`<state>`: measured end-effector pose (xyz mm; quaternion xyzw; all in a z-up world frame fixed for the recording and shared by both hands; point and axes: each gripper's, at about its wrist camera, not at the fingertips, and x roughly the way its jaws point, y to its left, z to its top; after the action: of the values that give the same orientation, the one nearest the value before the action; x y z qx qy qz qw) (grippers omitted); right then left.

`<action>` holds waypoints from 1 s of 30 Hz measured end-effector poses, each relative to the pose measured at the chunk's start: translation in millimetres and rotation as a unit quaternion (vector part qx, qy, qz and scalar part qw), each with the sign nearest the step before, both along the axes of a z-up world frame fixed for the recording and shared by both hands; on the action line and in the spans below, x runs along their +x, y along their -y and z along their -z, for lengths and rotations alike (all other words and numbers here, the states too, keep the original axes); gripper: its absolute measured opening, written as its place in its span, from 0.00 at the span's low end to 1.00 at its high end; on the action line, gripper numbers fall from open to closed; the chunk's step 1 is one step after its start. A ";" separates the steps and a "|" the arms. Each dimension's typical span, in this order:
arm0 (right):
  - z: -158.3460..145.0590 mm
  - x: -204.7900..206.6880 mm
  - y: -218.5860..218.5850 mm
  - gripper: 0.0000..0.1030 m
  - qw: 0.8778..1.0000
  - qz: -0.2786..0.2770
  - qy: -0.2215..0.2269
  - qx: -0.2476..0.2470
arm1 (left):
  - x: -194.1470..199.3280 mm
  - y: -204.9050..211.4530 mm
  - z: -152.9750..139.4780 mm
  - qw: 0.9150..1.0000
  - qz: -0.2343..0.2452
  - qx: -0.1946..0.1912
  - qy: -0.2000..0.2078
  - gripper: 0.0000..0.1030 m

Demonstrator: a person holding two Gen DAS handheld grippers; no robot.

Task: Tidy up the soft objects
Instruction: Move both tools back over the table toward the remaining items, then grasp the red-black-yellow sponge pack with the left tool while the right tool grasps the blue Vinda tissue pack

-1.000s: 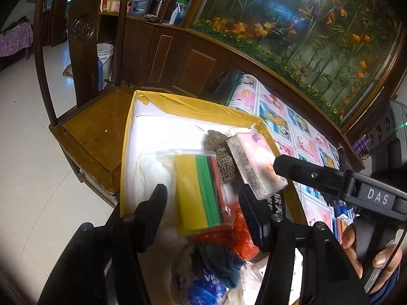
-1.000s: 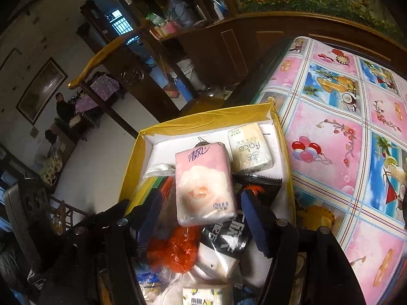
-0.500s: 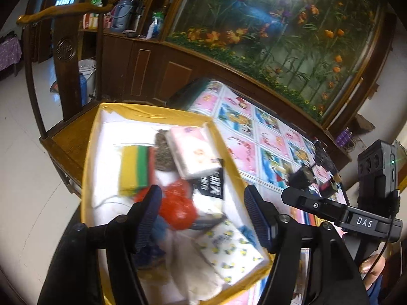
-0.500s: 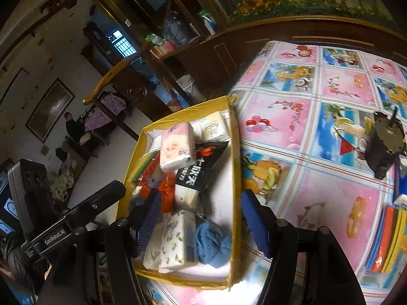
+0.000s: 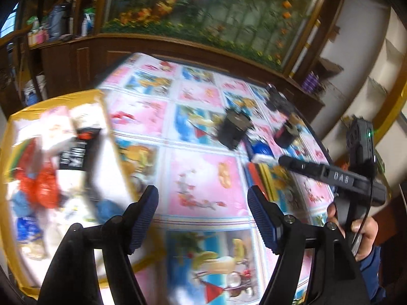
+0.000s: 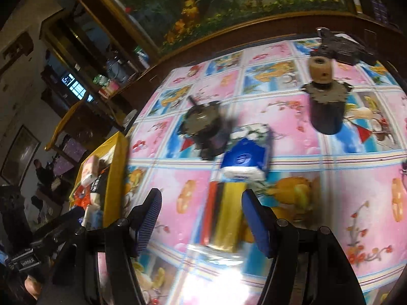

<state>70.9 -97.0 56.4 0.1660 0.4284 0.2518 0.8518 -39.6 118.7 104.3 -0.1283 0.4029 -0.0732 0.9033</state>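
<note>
Across the bench (image 6: 292, 132), a sponge pack (image 6: 223, 218) lies just ahead between the spread, empty right gripper (image 6: 201, 218), while the left gripper (image 5: 203, 216) gapes empty too.

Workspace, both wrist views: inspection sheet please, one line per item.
Surface: table under a glossy pink-and-blue cartoon-print tablecloth.
Job's things: yellow-rimmed box packed with soft packs at the table's left edge; blue-and-white tissue pack and red-black-yellow sponge pack in clear wrap lie on the cloth.
Clutter: two dark cylindrical motor-like parts.
Grippers: left gripper open, empty; right gripper open above the sponge pack.
Cables: black cable on the right gripper's handle.
Surroundings: flower mural, dark wood cabinet, blurred.
</note>
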 end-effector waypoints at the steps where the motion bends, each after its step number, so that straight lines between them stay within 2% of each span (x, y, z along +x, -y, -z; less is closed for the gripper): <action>1: 3.5 3.9 14.8 0.69 1.000 0.016 -0.001 0.010 | 6.0 12.9 5.4 1.000 0.009 0.002 -0.009 0.74; 3: 11.0 10.2 38.7 0.70 0.999 0.039 -0.004 0.029 | 19.6 39.3 16.1 0.999 0.028 0.007 -0.026 0.75; 5: 16.1 16.1 53.4 0.70 0.997 0.076 -0.025 -0.002 | 34.8 61.9 26.4 0.998 0.040 0.014 -0.041 0.76; 6: 14.7 16.2 58.2 0.70 0.996 0.086 -0.021 -0.005 | 42.1 71.2 31.1 0.998 0.043 0.015 -0.048 0.78; 10: 14.0 15.0 69.9 0.70 0.995 0.091 -0.031 0.026 | 73.2 102.8 50.5 0.996 0.052 0.017 -0.074 0.80; 15: 10.5 12.0 73.3 0.70 0.995 0.092 -0.025 0.035 | 98.9 138.5 74.0 0.990 0.054 0.090 -0.095 0.81; 17: 9.6 10.7 69.8 0.70 0.995 0.087 -0.025 0.038 | 105.0 146.1 83.1 0.988 0.053 0.106 -0.097 0.81; 18: 9.4 10.9 69.3 0.70 0.995 0.086 -0.025 0.036 | 106.2 147.2 87.0 0.988 0.053 0.107 -0.095 0.81; 20: 11.4 12.5 67.8 0.70 0.995 0.087 -0.027 0.032 | 102.0 145.3 88.4 0.989 0.047 0.121 -0.074 0.73; 22: 13.7 14.0 67.6 0.70 0.995 0.089 -0.030 0.029 | 95.8 137.9 86.3 0.990 0.044 0.121 -0.061 0.46; 25: 17.8 16.2 65.2 0.70 0.995 0.089 -0.034 0.021 | 84.9 114.8 85.3 0.993 0.041 0.093 -0.060 0.46; 27: 19.7 16.8 62.7 0.71 0.995 0.087 -0.035 0.017 | 74.6 97.1 86.1 0.993 0.028 0.102 -0.052 0.46; 30: 21.3 18.6 53.6 0.75 0.996 0.081 -0.028 0.009 | 62.4 65.5 87.3 0.995 0.004 0.092 -0.035 0.46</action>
<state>89.5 -150.6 35.0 0.2148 0.4348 0.1809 0.8556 22.8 53.2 17.0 -0.0457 0.4393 -0.0348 0.8965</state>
